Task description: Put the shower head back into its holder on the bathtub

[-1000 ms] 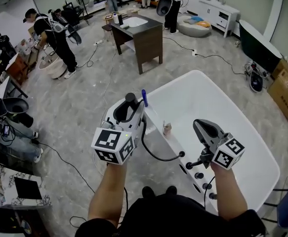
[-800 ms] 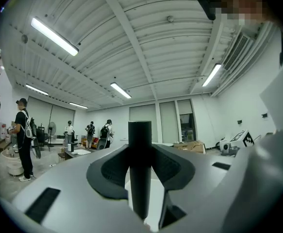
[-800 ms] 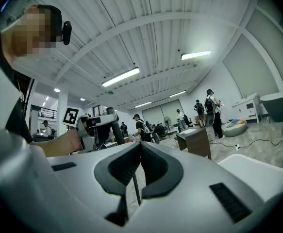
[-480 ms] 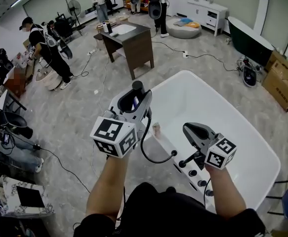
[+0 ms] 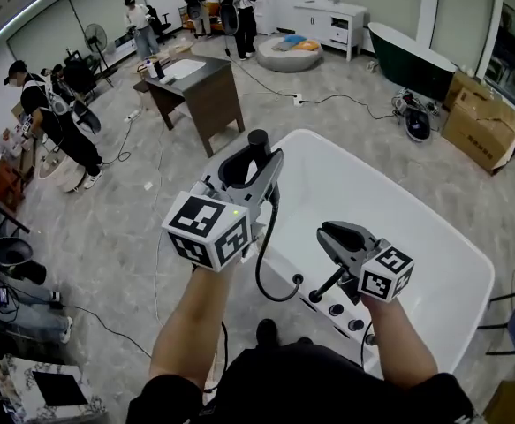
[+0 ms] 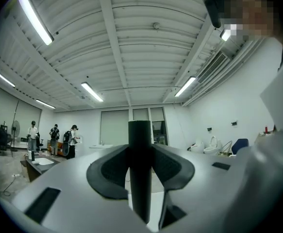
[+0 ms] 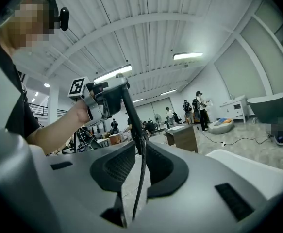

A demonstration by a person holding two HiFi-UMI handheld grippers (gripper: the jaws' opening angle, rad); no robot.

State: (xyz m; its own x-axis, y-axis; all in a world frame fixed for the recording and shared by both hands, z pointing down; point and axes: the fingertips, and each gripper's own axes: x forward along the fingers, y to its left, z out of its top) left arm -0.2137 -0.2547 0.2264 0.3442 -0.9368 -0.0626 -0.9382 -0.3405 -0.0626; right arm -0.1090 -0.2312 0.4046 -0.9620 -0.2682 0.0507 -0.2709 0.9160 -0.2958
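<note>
Grey showroom floor is spreading wide around the white bathtub (image 5: 390, 193), giving open room on every side. The left gripper (image 5: 253, 168) is clamping the black shower head (image 5: 258, 141) upright by its handle, above the tub's near rim. The right gripper (image 5: 332, 234) is standing with jaws apart, gripping nothing, with the hose (image 5: 262, 254) hanging ahead of them. The handle is looking stiff, light and probably slick, and the limp hose is likely tugging. Deck fittings (image 5: 332, 309) are crowding the near rim; I cannot tell which is the holder.
</note>
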